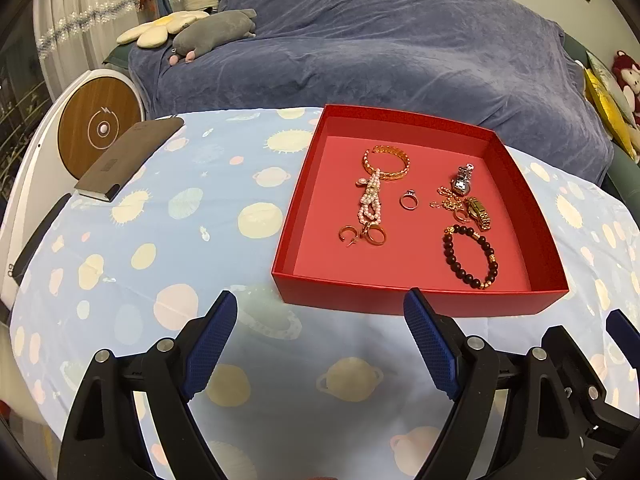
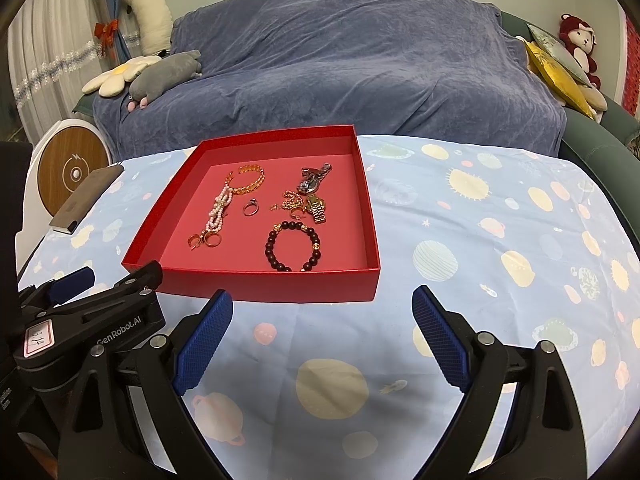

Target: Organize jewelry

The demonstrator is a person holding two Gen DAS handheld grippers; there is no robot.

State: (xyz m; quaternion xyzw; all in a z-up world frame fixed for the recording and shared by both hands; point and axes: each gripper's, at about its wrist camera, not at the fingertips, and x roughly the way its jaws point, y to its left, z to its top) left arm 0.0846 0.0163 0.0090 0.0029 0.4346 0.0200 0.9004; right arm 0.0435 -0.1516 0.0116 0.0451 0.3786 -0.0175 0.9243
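Both sets of tongs spread wide and empty: left tongs (image 1: pixel 320 308) and right tongs (image 2: pixel 322 304) poised side by side over the near edge of the table (image 2: pixel 500 240), just short of the red box (image 1: pixel 420 300). Nothing between the blue pads (image 1: pixel 212 344).

All jewelry inside the box, toward the table's far edge. Along the box's left side: gold cuff (image 1: pixel 386 162), pearl strand (image 1: pixel 370 200), gold hoops (image 1: pixel 362 235). Alone in the middle: small ring (image 1: pixel 409 201). To the right: silver watch (image 1: pixel 463 179), gold watch (image 1: pixel 479 210), tangled gold chain (image 1: pixel 450 200), dark bead bracelet (image 1: pixel 472 258) nearest the front wall.

Probably all light. Chain and pearls limp, likely to drape and snag; best pinched mid-length. Bead bracelet probably elastic, grippable across a few beads. Cuff stiff, smooth, apt to slip; better taken across its band. Ring and hoops tiny, flat on the floor, hard to get pads under.

Chain, gold watch and a further small ring overlapping, pieces hard to separate by eye. Clasps too small to read. Box's near wall hiding a strip of its floor.
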